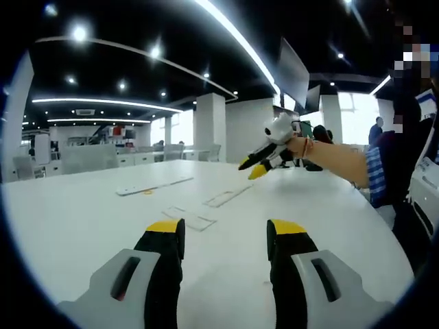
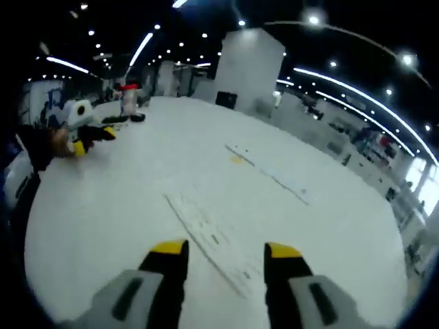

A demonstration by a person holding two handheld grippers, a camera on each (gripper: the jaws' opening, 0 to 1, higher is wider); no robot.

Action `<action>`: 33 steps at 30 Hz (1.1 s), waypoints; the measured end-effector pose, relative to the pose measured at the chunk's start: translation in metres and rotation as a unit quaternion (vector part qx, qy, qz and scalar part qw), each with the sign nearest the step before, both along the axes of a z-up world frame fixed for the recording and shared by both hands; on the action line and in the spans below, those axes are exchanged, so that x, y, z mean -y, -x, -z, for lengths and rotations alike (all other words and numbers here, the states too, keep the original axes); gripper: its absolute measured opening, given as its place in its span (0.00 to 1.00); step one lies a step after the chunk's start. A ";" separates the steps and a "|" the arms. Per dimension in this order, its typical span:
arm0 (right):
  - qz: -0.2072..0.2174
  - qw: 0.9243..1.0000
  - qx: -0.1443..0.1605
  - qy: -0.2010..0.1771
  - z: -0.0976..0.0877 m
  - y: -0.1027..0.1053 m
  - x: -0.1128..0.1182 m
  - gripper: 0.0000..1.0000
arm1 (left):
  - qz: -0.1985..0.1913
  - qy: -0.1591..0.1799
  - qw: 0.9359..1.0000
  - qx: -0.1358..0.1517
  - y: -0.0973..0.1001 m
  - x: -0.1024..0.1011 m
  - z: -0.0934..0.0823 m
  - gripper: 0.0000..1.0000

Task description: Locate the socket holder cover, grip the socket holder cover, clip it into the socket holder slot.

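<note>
A long white strip [image 1: 154, 186], perhaps the socket holder, lies on the white table [image 1: 82, 226] beyond my left gripper [image 1: 225, 236], which is open and holds nothing. A flat clear strip [image 1: 226, 197] and small flat pieces [image 1: 188, 218] lie nearer. My right gripper [image 1: 252, 168] hangs over the table's right side in a person's hand [image 1: 296, 145]. In the right gripper view, my right gripper [image 2: 225, 255] is open and empty just above a long flat clear strip [image 2: 206, 233]. A second long strip [image 2: 271, 177] lies farther off. My left gripper [image 2: 86, 140] shows at the left.
A person [image 1: 394, 164] stands at the table's right edge. A small yellow bit [image 2: 236, 159] lies by the far strip. A red-topped item [image 2: 128, 99] and dark objects [image 2: 137, 118] sit at the far end. White pillars [image 2: 250, 68] and desks stand behind.
</note>
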State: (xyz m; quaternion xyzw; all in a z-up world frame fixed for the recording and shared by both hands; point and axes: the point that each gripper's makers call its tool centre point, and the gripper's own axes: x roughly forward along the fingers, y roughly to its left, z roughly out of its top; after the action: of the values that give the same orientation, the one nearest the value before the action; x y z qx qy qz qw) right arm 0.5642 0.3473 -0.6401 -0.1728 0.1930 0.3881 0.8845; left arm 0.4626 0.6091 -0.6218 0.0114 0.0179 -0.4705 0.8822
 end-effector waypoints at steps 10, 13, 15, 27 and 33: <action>0.042 0.995 0.032 -0.086 0.018 0.002 0.005 0.56 | -0.021 0.005 1.000 0.008 -0.008 -0.008 0.001 0.48; 0.036 0.995 -0.001 -0.088 0.030 0.009 -0.001 0.56 | -0.024 0.004 1.000 0.006 -0.010 -0.009 0.002 0.48; 0.041 0.996 0.003 -0.075 0.030 0.007 -0.003 0.53 | -0.019 0.010 1.000 0.002 -0.008 -0.007 0.003 0.48; 0.165 0.971 -0.011 -0.174 0.021 -0.019 0.033 0.30 | -0.013 0.020 1.000 -0.013 -0.005 -0.007 0.008 0.47; 0.217 0.970 0.016 -0.107 0.032 -0.027 0.061 0.04 | -0.011 0.021 1.000 -0.018 -0.005 -0.006 0.009 0.47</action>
State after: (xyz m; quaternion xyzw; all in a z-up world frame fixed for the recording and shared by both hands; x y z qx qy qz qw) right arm 0.5910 0.2862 -0.6722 -0.0372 0.1694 0.2020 0.9639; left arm 0.4680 0.6152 -0.6312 -0.0162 0.0239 -0.4609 0.8870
